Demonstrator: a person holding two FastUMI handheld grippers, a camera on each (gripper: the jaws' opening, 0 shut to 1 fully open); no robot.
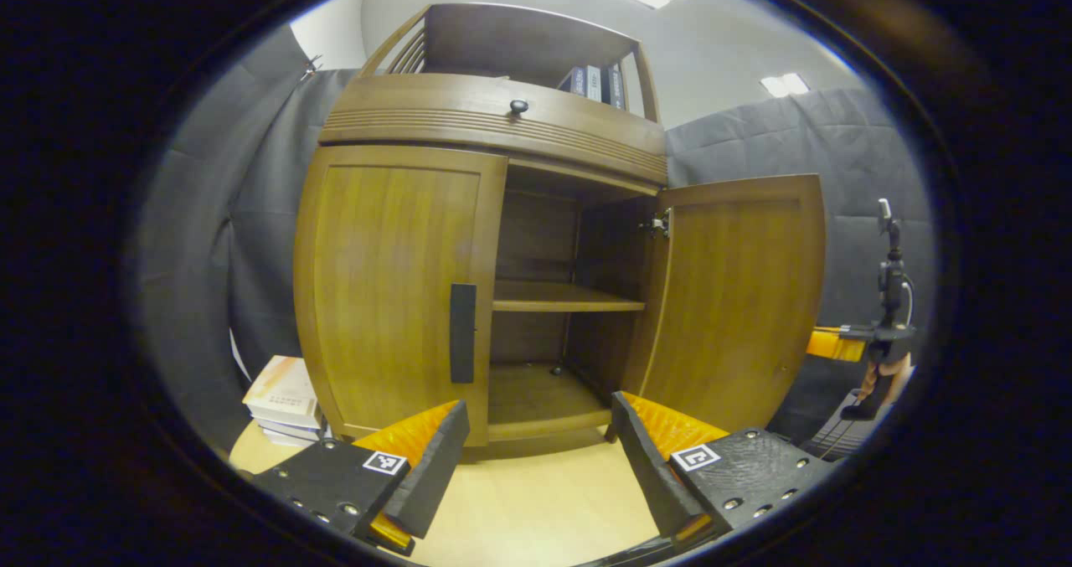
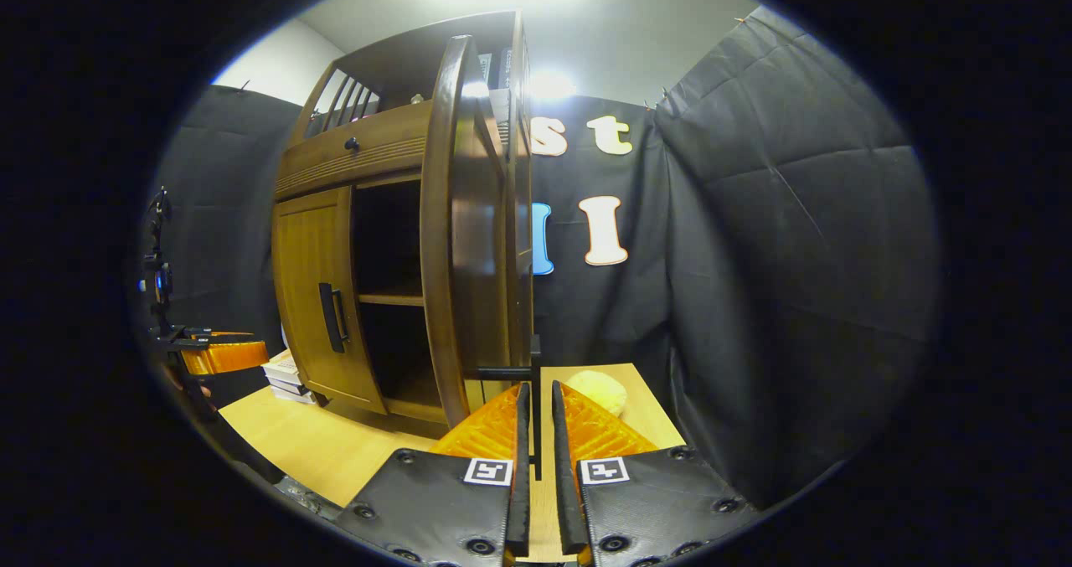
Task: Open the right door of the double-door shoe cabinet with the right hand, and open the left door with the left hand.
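Observation:
The brown wooden shoe cabinet [image 1: 502,123] stands on a light table. Its left door [image 1: 385,291] is closed, with a black vertical handle [image 1: 462,332] at its inner edge. My left gripper [image 1: 536,454] is open, a short way in front of that handle and touching nothing. The right door [image 1: 737,299] is swung wide open, baring the shelf [image 1: 565,299] inside. In the right gripper view this door [image 2: 469,240] is edge-on, and my right gripper [image 2: 536,466] is shut on its thin black handle [image 2: 536,383]. The left gripper [image 2: 219,353] also shows far left there.
A stack of books [image 1: 280,399] lies on the table [image 1: 536,508] left of the cabinet. A round pale yellow object [image 2: 596,391] sits on the table behind the open door. Black cloth walls close in on both sides. More books [image 1: 595,81] stand on the top shelf.

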